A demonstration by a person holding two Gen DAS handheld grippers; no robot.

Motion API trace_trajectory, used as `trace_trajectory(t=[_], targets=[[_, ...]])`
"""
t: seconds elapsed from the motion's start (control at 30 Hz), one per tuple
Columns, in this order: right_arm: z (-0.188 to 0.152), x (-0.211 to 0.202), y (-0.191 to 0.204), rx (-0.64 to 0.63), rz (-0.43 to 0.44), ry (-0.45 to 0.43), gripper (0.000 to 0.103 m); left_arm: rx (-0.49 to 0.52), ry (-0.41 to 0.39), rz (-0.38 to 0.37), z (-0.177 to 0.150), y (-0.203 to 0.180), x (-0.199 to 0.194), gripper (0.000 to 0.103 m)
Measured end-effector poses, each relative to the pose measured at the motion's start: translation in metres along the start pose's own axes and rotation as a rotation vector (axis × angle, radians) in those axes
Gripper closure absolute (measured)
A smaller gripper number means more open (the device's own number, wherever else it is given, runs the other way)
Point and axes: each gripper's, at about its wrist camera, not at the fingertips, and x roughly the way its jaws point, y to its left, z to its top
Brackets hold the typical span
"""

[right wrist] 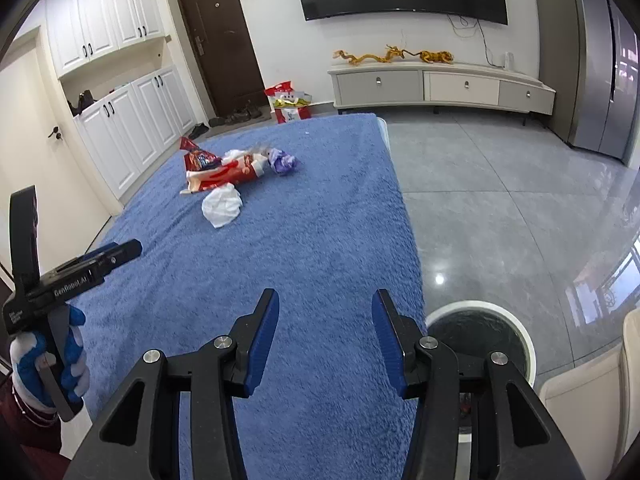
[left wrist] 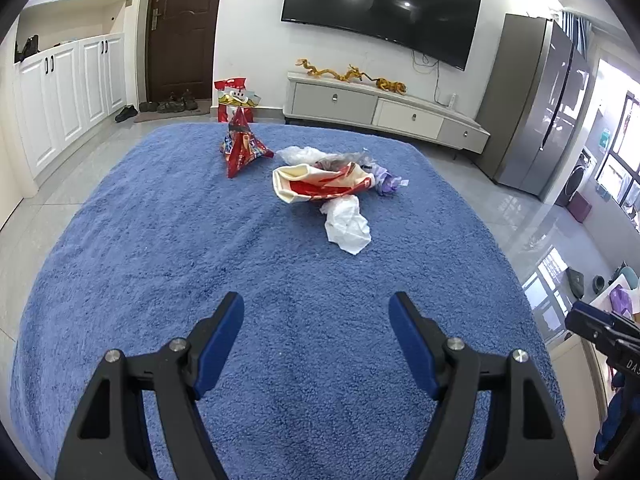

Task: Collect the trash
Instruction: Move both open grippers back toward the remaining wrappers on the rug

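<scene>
Blue cloth (left wrist: 168,248): covers table, keeps litter in plain sight.
Trash (left wrist: 328,184): far centre; crumpled tissue (left wrist: 347,227) nearest, cream-red bag (left wrist: 320,184), red wrapper (left wrist: 242,148) far left.
Left gripper (left wrist: 316,316): wide, empty, aimed at pile.
Right gripper (right wrist: 325,312): narrower, empty, opening slightly.
Bin (right wrist: 482,332): near right, on floor, ready for drops.

Floor (right wrist: 500,208): you stand over glossy grey tiles that mirror the ceiling lights.
Far wall: a dark television (left wrist: 380,4) hangs above a low white console (left wrist: 384,110) (gold dragon figures on top).
Left: white cabinets (left wrist: 68,88), then a brown door (left wrist: 180,32).
Right: a grey refrigerator (left wrist: 536,108), bright windows (left wrist: 624,148) beyond.
</scene>
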Motion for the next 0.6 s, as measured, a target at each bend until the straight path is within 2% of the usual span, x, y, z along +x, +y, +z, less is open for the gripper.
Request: trace_trajectory(t=[0.3, 0.6], targets=[[-0.011, -0.008, -0.008, 0.025, -0.043, 0.013, 0.055, -0.011, 0.015, -0.020, -0.004, 0.009, 0.002, 0.029], [-0.005, 0.000, 0.009, 0.017, -0.058, 0.021, 0.054, -0.040, 0.010, -0.030, 0.011, 0.032, 0.010, 0.029]])
